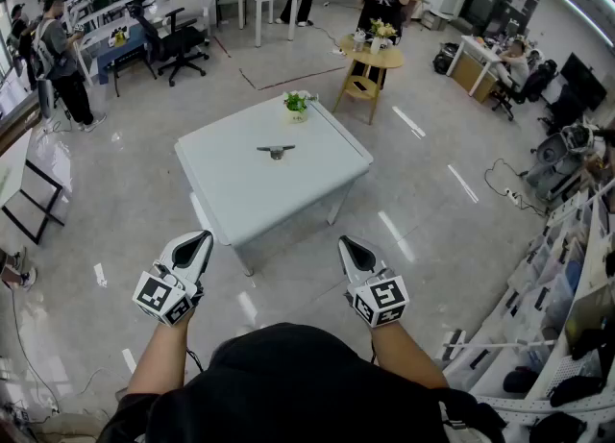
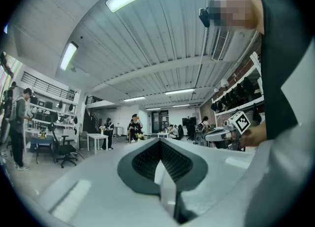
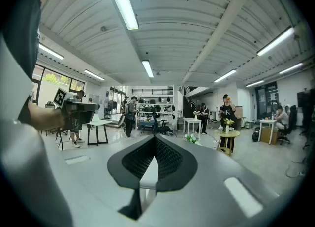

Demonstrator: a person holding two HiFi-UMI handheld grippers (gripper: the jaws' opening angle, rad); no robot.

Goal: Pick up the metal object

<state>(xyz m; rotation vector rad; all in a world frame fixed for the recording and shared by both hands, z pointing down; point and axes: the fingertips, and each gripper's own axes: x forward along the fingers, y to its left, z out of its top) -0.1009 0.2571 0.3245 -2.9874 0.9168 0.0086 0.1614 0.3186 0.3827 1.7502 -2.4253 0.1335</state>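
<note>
Shiny floor (image 1: 125, 191) surrounds a white surface (image 1: 245, 196). The metal object (image 1: 276, 151) lies near its middle, a flower pot (image 1: 297, 105) at the far corner. The left gripper (image 1: 203, 236) and the right gripper (image 1: 345, 242) hang off the near edge, fingers together, empty.

Left hand-held gripper (image 2: 160, 141), jaws together

An open lab-office: desks (image 1: 475, 48), office chairs (image 1: 181, 45), stocked shelving (image 1: 567, 273).

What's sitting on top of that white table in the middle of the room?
A metal object lies near the middle of the white table; a pot of flowers stands at its far edge. The tabletop hides what is beneath.
</note>
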